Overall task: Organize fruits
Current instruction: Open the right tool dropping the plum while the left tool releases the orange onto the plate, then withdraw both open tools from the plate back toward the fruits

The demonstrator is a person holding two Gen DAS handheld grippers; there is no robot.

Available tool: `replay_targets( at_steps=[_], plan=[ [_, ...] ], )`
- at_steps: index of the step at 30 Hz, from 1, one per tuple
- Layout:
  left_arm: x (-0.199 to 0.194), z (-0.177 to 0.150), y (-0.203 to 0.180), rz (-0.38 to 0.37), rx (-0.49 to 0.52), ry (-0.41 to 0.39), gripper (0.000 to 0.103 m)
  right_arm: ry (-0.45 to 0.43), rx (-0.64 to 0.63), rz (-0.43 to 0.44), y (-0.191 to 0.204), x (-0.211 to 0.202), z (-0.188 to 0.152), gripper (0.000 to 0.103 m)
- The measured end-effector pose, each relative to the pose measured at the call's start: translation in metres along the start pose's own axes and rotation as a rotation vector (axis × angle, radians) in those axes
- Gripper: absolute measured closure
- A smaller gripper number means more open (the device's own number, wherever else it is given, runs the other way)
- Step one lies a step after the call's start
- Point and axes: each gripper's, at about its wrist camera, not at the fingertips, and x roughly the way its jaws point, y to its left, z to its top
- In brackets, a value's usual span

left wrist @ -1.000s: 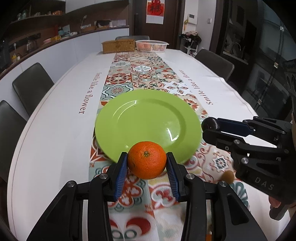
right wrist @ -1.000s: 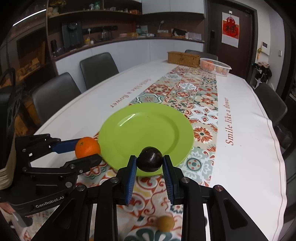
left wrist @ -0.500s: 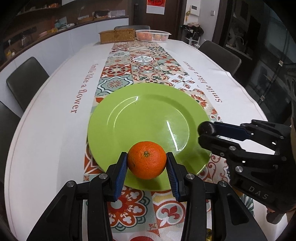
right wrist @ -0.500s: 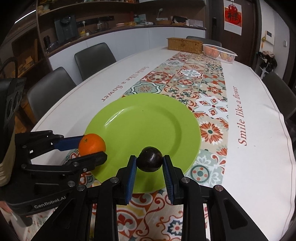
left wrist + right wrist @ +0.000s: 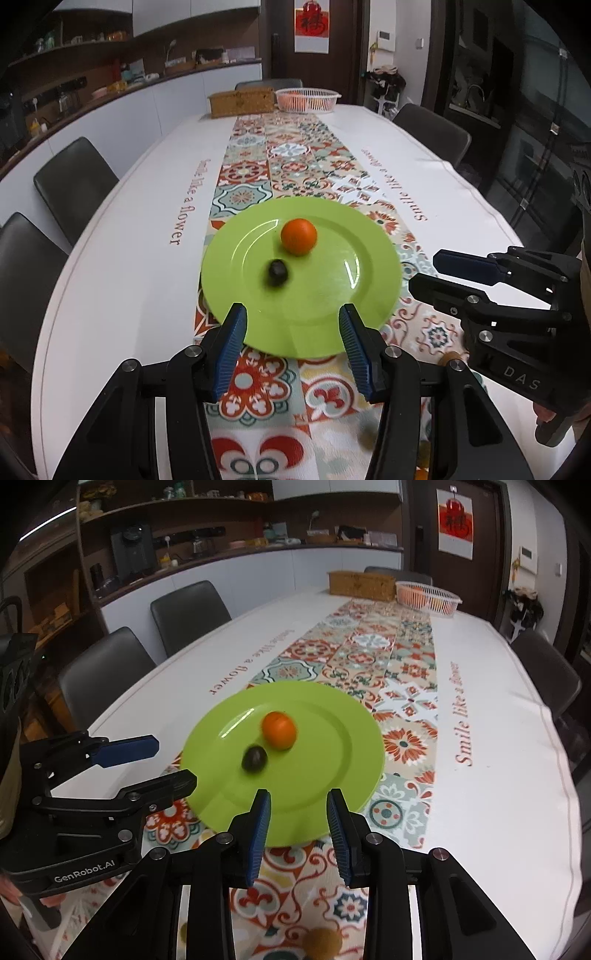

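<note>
Covering one long table (image 5: 110,266) is a patterned runner (image 5: 280,155); near the table's near end sits one green plate (image 5: 332,314). On the plate lie one orange (image 5: 299,236) and one dark fruit (image 5: 277,272), close together. Left gripper (image 5: 293,347), jaws opening, and right gripper (image 5: 298,830), jaws opening, hold nothing.

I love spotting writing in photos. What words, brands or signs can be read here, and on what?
"Smile like a flower": tablecloth, printed along both long sides.
"GenRobot.AI": body of the left tongs.
"DAS": body of the right tongs.
Red door hanging: one character, too blurred to read.
</note>
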Motion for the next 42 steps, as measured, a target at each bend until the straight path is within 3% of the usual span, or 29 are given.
replay_targets(
  at_steps=[13,18,21,25,32,42],
  plan=[
    [-0.074,-0.031,-0.022,0.016,0.018,-0.096,0.051,-0.124,-0.012,-0.011,0.02,-0.082,-0.03,0.063],
    [-0.103,-0.05,-0.033,0.006,0.018,-0.131,0.042,-0.15,-0.007,-0.013,0.027,-0.109,-0.047,0.063],
    [-0.117,-0.06,-0.038,0.017,0.024,-0.154,0.035,-0.16,-0.008,-0.014,0.032,-0.123,-0.059,0.056],
    [-0.135,-0.078,-0.046,0.02,0.039,-0.179,0.027,-0.171,-0.02,-0.025,0.037,-0.14,-0.075,0.055],
    [-0.155,-0.104,-0.061,0.028,0.06,-0.2,0.02,-0.183,-0.039,-0.034,0.044,-0.162,-0.104,0.049],
    [-0.168,-0.133,-0.079,0.052,0.065,-0.224,0.018,-0.19,-0.106,-0.03,0.049,-0.177,-0.131,0.049]
  ],
)
